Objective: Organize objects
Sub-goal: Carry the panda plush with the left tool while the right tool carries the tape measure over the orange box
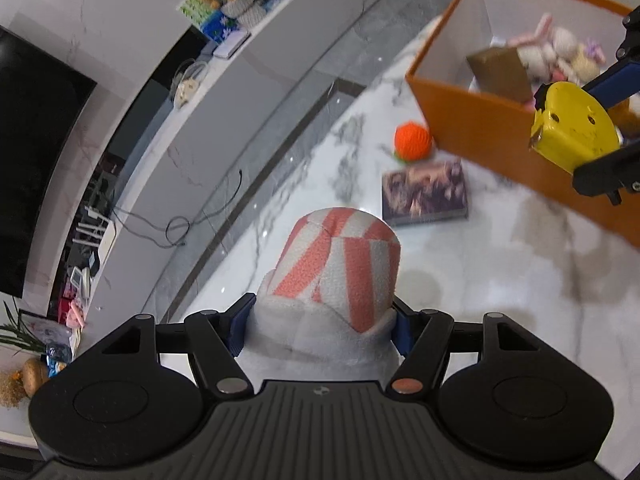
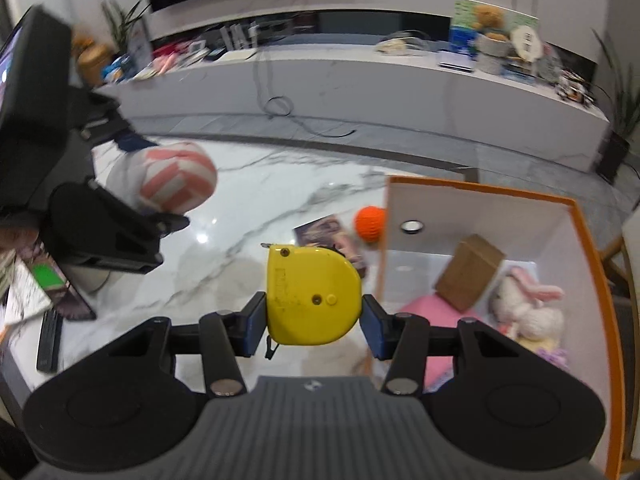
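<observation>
left claw (image 1: 322, 322) pinching striped plush toy (image 1: 340, 272), held above marble table (image 1: 500, 280). right claw (image 2: 314, 322) pinching yellow tape measure (image 2: 314, 296), at 9 o'clock of orange box (image 2: 592, 264). box holds cardboard piece (image 2: 470, 272), plush rabbit (image 2: 528, 308). orange yarn ball (image 1: 414, 140) on table at 12 o'clock of book (image 1: 426, 192).

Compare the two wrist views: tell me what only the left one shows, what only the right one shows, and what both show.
Left wrist only: nothing of the task's.

Right wrist only: a pink pad on the box floor and a remote at the table edge.

Both: the orange box with its plush rabbit, the orange ball, the book, the striped plush toy in the left tongs, and the yellow tape measure in the right tongs.
</observation>
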